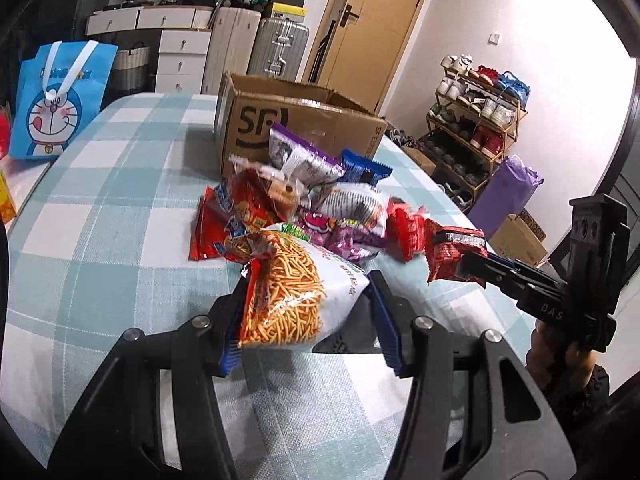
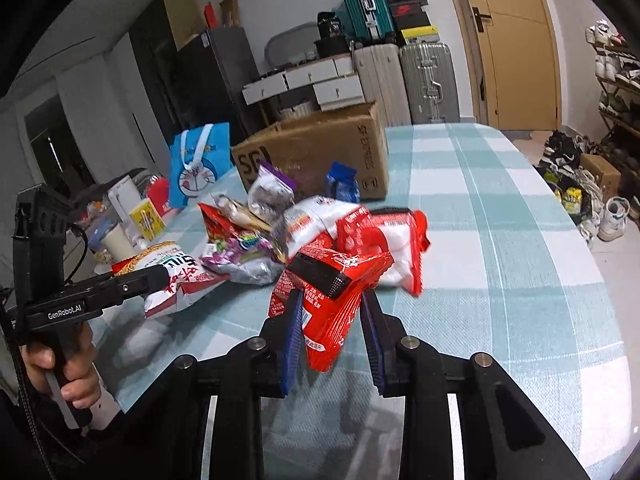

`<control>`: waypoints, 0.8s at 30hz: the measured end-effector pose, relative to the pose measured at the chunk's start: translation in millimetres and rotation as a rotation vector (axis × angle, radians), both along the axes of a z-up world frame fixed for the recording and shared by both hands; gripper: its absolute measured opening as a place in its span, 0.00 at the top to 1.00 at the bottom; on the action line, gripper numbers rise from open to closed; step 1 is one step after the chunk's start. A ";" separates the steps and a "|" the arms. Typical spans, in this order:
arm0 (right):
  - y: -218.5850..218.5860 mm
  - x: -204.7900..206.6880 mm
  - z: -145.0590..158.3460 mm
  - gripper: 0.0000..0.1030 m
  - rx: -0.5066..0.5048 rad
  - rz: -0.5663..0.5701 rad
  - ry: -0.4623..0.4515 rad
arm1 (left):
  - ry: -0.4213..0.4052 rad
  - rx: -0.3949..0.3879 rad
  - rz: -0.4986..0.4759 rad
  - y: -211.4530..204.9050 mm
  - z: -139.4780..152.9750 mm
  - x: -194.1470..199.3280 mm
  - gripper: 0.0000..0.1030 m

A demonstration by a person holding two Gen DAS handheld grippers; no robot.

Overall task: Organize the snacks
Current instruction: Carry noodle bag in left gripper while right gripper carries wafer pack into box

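A heap of snack packets (image 1: pixel 320 200) lies on the checked tablecloth in front of an open cardboard box (image 1: pixel 296 128). My left gripper (image 1: pixel 308 320) is shut on a white bag of orange noodle sticks (image 1: pixel 292 288), lifted just above the cloth. My right gripper (image 2: pixel 332 328) is shut on a red snack packet (image 2: pixel 332 292) with a black band, also off the cloth. In the left wrist view the right gripper (image 1: pixel 476 264) shows at the right edge, holding that red packet (image 1: pixel 448 252). The right wrist view shows the left gripper (image 2: pixel 160 276) at the left, held by a hand (image 2: pixel 68 364).
A blue cartoon gift bag (image 1: pixel 56 108) stands at the table's far left beside small boxes and cups (image 2: pixel 132 220). Suitcases (image 2: pixel 424 76), white drawers (image 1: pixel 180 56) and a wooden door (image 2: pixel 516 40) are behind. A shoe rack (image 1: pixel 476 120) stands to the right, off the table.
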State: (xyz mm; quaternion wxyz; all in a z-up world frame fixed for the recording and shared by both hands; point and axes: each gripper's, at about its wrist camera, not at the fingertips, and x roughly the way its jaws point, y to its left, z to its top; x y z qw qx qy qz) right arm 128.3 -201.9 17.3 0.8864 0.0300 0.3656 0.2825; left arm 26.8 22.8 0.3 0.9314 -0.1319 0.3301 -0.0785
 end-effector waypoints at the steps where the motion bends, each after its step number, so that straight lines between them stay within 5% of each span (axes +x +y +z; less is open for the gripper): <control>1: 0.0 0.4 2.3 0.72 0.009 -0.002 -0.008 | -0.007 0.005 0.002 0.5 2.9 -0.8 0.50; 24: 1.7 11.0 30.1 0.72 0.069 -0.023 -0.070 | -0.087 0.002 0.032 13.4 42.7 -9.0 0.51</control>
